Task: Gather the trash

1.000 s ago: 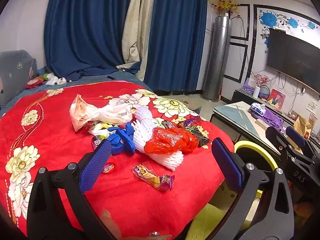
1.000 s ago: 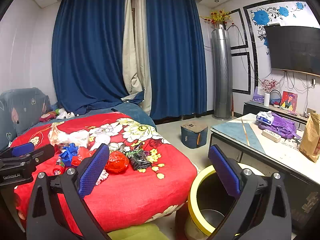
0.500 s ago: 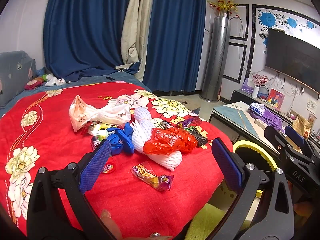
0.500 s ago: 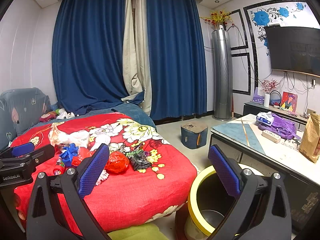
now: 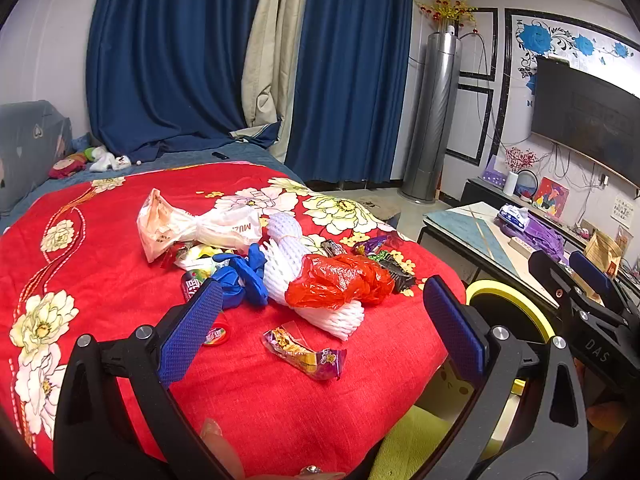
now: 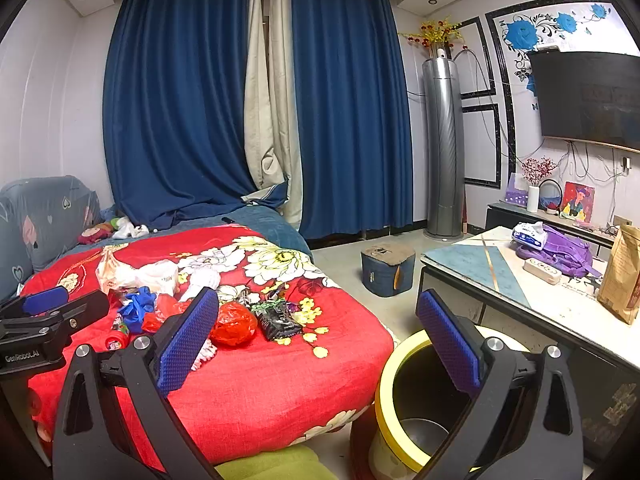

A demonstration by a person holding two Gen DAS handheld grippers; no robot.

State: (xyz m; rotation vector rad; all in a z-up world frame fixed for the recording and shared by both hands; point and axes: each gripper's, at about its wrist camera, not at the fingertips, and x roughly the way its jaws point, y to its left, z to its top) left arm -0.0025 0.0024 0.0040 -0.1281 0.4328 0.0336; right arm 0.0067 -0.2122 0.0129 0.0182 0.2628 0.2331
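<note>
A pile of trash lies on the red flowered bedspread (image 5: 100, 280): a red plastic bag (image 5: 338, 280), white foam netting (image 5: 288, 256), a blue glove (image 5: 240, 276), a white plastic bag (image 5: 192, 226), a candy wrapper (image 5: 304, 354) and a dark wrapper (image 6: 278, 318). My left gripper (image 5: 320, 332) is open and empty, hovering above the bed's near edge before the pile. My right gripper (image 6: 316, 338) is open and empty, between the bed and a yellow-rimmed bin (image 6: 400, 412) on the floor. The bin also shows in the left wrist view (image 5: 504, 308).
A low table (image 6: 480, 276) stands at the right with a purple bag (image 6: 560, 246), a tissue pack and a brown paper bag (image 6: 622, 276). A blue stool (image 6: 386, 270) sits on the floor. Blue curtains and a tall grey air conditioner (image 6: 442, 148) are behind.
</note>
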